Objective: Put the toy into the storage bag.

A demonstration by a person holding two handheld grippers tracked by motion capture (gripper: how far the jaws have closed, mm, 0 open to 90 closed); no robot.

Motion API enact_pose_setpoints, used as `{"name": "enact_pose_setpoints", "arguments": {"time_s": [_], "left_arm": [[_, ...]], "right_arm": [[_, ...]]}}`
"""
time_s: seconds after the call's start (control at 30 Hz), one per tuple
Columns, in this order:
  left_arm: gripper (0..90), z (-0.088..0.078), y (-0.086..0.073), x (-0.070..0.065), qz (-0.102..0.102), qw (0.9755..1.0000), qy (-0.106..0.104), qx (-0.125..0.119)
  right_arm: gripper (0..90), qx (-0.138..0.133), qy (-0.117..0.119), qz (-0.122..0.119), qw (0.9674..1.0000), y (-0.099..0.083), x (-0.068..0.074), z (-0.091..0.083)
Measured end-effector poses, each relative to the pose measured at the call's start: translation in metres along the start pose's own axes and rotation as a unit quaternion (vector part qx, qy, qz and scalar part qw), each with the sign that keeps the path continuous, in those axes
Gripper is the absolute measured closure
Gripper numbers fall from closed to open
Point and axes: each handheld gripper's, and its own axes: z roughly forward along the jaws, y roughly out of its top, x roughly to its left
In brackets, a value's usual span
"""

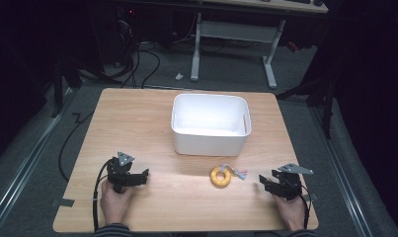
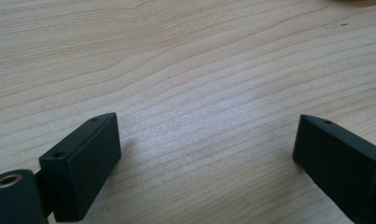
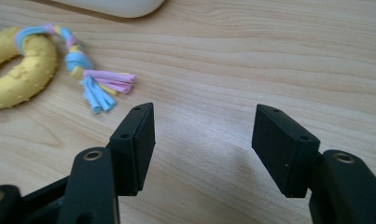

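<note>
Both grippers, left gripper [image 1: 146, 174] and right gripper [image 1: 261, 179], sit empty with jaws apart, flanking the yellow nubby rubber ring toy [image 1: 220, 176], probably staged for a grab.

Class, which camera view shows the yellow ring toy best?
The right gripper view: the ring toy is close, its bumps and braided tassel clear. The high view shows it small but whole; the left gripper view catches perhaps an edge.

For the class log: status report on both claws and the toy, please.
Left claw open, empty. Right claw open, empty. Yellow ring toy on table between them, untouched. White bin behind.
</note>
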Motion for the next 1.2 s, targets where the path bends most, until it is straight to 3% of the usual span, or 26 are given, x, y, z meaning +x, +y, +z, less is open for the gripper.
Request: {"name": "enact_pose_setpoints", "arguments": {"time_s": [0.3,0.47,0.6,0.83,1.2], "left_arm": [[8.0,0.000,0.000,0.000,0.000,1.0000,0.000,0.000],[8.0,0.000,0.000,0.000,0.000,1.0000,0.000,0.000],[8.0,0.000,0.000,0.000,0.000,1.0000,0.000,0.000],[8.1,0.000,0.000,0.000,0.000,1.0000,0.000,0.000],[8.1,0.000,0.000,0.000,0.000,1.0000,0.000,0.000]], "right_arm": [[45.0,0.006,0.032,-0.030,0.9990,0.010,0.019,-0.006],[49.5,0.013,0.061,-0.064,0.9960,0.022,0.038,-0.003],[51.1,0.021,0.078,-0.077,0.9938,0.030,0.049,0.001],[53.0,0.038,0.091,-0.102,0.9899,0.041,0.068,0.012],[55.2,0.064,0.102,-0.115,0.9861,0.056,0.084,0.026]]}}
